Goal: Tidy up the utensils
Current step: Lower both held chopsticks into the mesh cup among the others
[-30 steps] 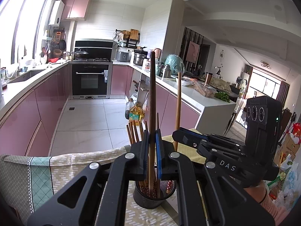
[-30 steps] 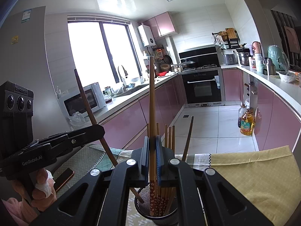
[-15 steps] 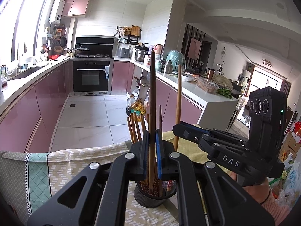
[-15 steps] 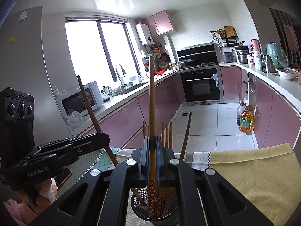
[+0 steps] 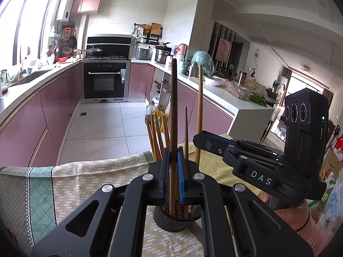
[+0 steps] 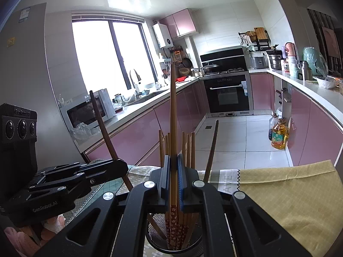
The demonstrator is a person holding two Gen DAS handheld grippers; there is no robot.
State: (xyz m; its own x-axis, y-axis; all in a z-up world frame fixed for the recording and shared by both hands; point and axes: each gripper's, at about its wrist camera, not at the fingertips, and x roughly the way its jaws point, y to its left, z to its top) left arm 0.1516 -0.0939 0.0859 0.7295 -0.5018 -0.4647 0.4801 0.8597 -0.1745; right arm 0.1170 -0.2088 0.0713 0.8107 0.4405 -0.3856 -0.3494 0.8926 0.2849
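While both grippers hang over the black mesh cylindrical holder [image 6: 174, 238], I have each clamped on one stick. My left gripper [image 5: 173, 171] has its jaws pinched nearly closed on a dark brown wooden chopstick [image 5: 173, 115], held low on the shaft, upright, lower end inside the holder. My right gripper [image 6: 173, 178] is pinched tight on a lighter bamboo chopstick with a red flower-print end [image 6: 173, 128], also upright, printed end down in the holder.

The holder sits near, on the patterned beige-green tablecloth [image 5: 85, 182], with the yellow cloth [image 6: 285, 194] to its right. A bunch of light wooden chopsticks [image 6: 188, 147] already stands in it, plus one dark stick [image 6: 211, 147] leaning right.

Handling, my read: the sticks are light, stiff and smooth, so they can slip or pivot between the pads. A low grip near the middle keeps them from swinging. The holder looks light too, and a sideways push could tip it.

Against the earlier frames, the left chopstick sits a little lower in the holder and the left view shows slightly more of the tablecloth. The right side looks about the same. Both grips unchanged.
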